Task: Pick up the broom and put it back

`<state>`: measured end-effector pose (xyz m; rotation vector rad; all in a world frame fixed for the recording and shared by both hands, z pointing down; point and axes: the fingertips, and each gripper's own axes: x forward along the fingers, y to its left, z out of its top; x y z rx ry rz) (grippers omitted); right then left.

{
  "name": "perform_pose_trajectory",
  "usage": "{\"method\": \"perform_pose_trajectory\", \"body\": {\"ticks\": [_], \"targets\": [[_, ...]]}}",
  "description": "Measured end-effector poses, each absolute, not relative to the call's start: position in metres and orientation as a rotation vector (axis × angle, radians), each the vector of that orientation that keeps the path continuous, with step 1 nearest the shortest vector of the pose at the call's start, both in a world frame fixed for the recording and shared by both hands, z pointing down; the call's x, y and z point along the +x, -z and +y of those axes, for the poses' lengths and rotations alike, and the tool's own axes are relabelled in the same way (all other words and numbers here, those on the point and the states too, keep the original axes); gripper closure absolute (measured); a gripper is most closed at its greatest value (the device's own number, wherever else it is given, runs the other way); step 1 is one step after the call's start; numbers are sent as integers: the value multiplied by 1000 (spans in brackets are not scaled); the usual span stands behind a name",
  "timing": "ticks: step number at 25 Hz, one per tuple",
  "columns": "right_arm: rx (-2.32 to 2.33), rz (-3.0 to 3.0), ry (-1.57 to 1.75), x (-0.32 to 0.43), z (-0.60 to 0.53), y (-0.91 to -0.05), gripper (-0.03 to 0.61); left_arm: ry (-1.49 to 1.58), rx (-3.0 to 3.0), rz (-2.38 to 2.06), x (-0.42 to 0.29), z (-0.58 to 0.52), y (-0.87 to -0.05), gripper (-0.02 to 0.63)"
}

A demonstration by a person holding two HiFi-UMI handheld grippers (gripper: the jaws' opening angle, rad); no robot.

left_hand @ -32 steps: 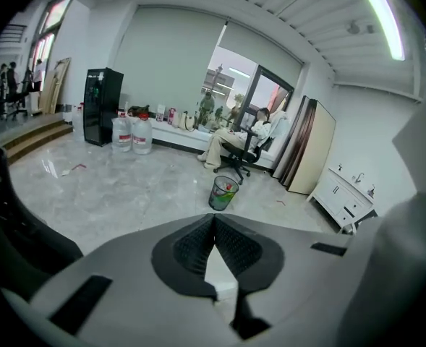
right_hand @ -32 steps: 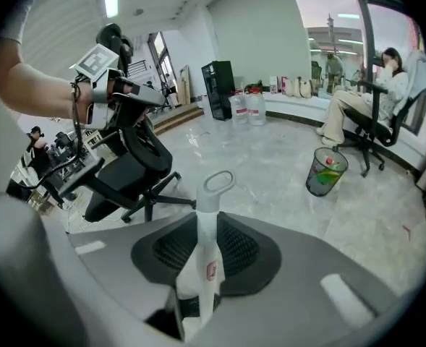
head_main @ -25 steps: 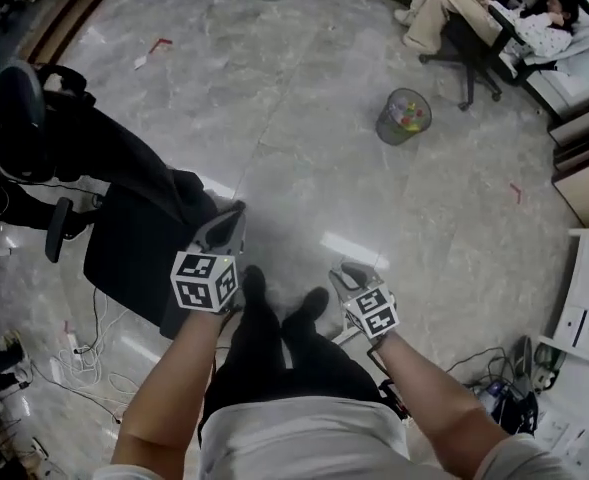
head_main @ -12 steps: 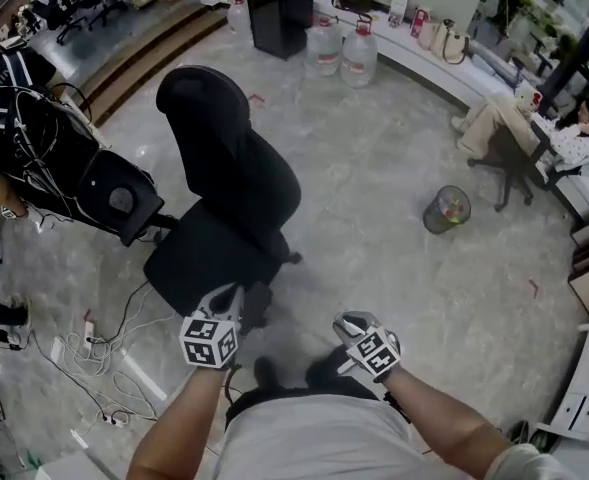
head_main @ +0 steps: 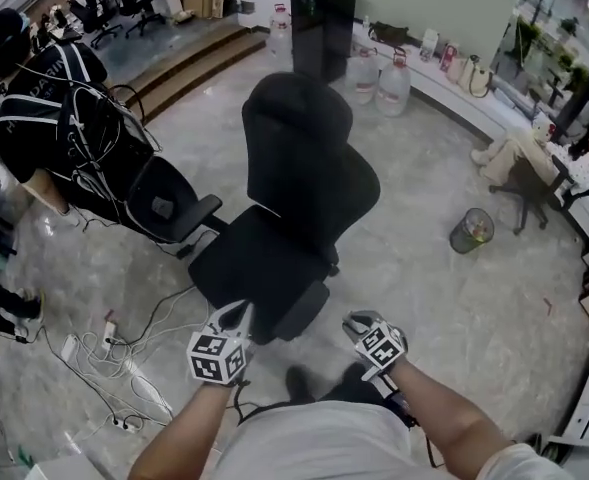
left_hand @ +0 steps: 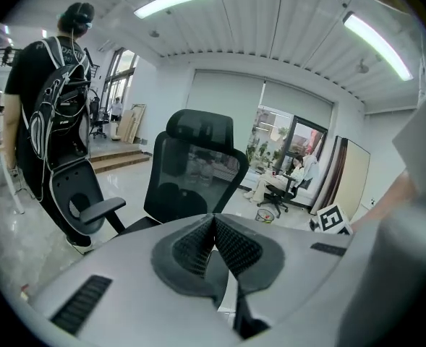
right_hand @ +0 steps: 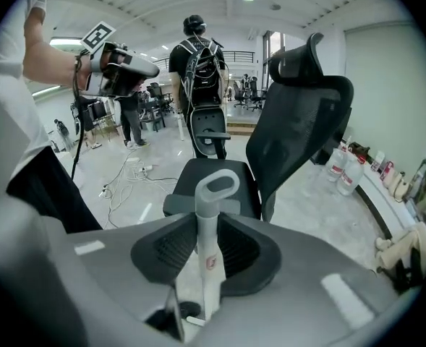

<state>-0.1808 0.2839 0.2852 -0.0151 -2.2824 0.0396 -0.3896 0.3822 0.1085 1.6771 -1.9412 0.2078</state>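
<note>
R gripper (head_main: 375, 342) was clamped on the broom handle (right_hand: 207, 255), pads squeezing the white shaft just below its hanging loop; the handle stood upright btw the jaws. Brush end ran down out of view, so we couldn't tell if it was off the floor. L gripper (head_main: 220, 349) had jaws together w/ nothing in them. An office chair (head_main: 296, 208) stood right ahead, loose cables (head_main: 109, 353) on the floor to its left & a person (head_main: 59, 108) w/ a backpack beyond. We judged this the carry leg: broom in hand, not yet put back, no storage spot we could pick out. To do it well we'd want a firm squeeze so the shaft couldn't slip, hold it vertical, swing wide of chair & cables, & leave L free to steady it when setting down
</note>
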Motion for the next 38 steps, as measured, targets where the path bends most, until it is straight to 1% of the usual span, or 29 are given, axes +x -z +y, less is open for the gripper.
{"method": "perform_pose_trajectory", "body": {"ticks": [3,7,11,17,20,23,25,27,29,31,34,38], "targets": [[-16,-2303,-39,-212,294,-284,492,-200,1689,-1938,-392,402,-110,606],[-41,-2333,-42,-248,286,-266,491,-183,1684,-1937,-385,398,-97,606],[-69,-2308,-28,-279,283,-275,489,-201,1699,-1928,-387,400,-99,606],[-10,-2309,-55,-290,292,-288,483,-178,1670,-1969,-404,434,-112,606],[7,-2325,-50,-293,295,-279,469,-174,1670,-1970,-409,446,-113,606],[34,-2361,-3,-287,284,-254,469,-167,1696,-1956,-401,440,-109,606],[4,-2394,119,-278,280,-226,469,-159,1721,-1948,-386,429,-102,606],[-57,-2437,340,-271,281,-183,471,-170,1768,-1949,-371,409,-92,606],[-84,-2490,545,-261,278,-128,471,-169,1827,-1955,-355,378,-77,606],[-67,-2567,641,-246,272,-64,471,-141,1884,-1960,-330,348,-54,606],[14,-2710,613,-212,256,31,471,-87,1961,-1965,-285,309,-10,606],[162,-2858,375,-159,225,127,479,6,2055,-1994,-224,267,66,606]]}}
